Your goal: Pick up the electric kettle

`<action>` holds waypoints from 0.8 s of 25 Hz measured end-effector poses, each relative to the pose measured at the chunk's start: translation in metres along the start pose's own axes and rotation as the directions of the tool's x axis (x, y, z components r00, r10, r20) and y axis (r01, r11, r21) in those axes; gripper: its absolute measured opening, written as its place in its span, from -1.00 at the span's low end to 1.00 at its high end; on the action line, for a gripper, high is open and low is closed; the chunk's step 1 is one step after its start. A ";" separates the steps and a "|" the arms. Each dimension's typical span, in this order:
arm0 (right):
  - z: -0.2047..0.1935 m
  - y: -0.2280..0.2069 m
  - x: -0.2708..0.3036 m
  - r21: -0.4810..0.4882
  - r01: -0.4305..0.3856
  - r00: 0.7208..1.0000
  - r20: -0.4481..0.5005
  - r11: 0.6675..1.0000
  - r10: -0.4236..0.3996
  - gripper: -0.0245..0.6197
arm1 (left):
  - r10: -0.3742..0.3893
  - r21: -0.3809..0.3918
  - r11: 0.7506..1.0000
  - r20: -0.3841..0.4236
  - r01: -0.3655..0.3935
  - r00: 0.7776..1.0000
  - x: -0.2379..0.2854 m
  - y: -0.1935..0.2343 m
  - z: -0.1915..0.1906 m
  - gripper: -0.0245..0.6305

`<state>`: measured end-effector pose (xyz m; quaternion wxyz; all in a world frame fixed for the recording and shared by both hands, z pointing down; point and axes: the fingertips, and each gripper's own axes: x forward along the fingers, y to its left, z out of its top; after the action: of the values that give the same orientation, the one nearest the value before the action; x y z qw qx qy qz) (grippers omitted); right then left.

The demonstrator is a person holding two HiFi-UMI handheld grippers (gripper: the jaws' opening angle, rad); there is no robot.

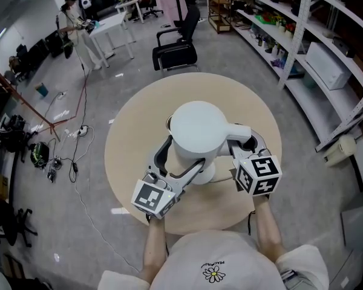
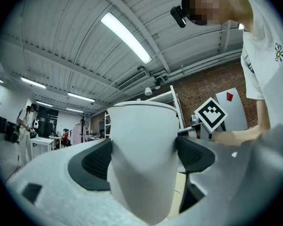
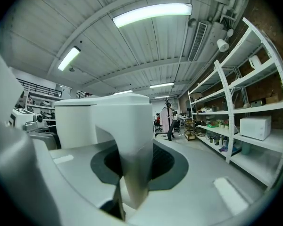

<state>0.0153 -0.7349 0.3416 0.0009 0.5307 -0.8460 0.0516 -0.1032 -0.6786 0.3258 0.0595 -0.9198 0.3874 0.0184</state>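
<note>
The white electric kettle point(image 1: 196, 128) hangs above the round beige table point(image 1: 130, 144), held from both sides. My left gripper point(image 1: 176, 162) is shut on the kettle's body point(image 2: 141, 159), whose tapering lower part is pressed between the dark pads point(image 2: 96, 161). My right gripper point(image 1: 242, 144) is shut on the kettle's handle point(image 3: 132, 140), which stands upright between its jaws. A white round base point(image 1: 213, 175) lies on the table under the kettle, partly hidden by it. Both marker cubes point towards the person holding the grippers.
A black office chair point(image 1: 175, 50) stands beyond the table's far edge. Metal shelves with boxes and bottles point(image 1: 308, 35) run along the right. Cables and a power strip point(image 1: 66, 156) lie on the floor at the left. A person stands by a white desk point(image 1: 112, 26).
</note>
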 end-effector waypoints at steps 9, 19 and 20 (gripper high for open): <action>0.003 -0.001 -0.006 -0.009 -0.010 1.000 0.016 1.000 0.010 -0.64 | -0.008 0.010 1.000 0.068 0.008 0.998 0.002 -0.011 0.012 0.42; 0.004 -0.004 -0.014 -0.008 -0.016 0.999 0.029 1.000 0.016 -0.64 | -0.002 0.016 1.000 0.053 0.002 0.999 0.001 -0.018 0.010 0.42; 0.004 -0.005 -0.015 -0.008 -0.016 0.999 0.029 1.000 0.017 -0.64 | 0.004 0.014 1.000 0.034 -0.004 0.999 0.001 -0.018 0.008 0.42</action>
<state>0.0261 -0.7238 0.3369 -0.0097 0.5244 -0.8505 0.0404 -0.0894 -0.6661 0.3195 0.0726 -0.9182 0.3882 0.0314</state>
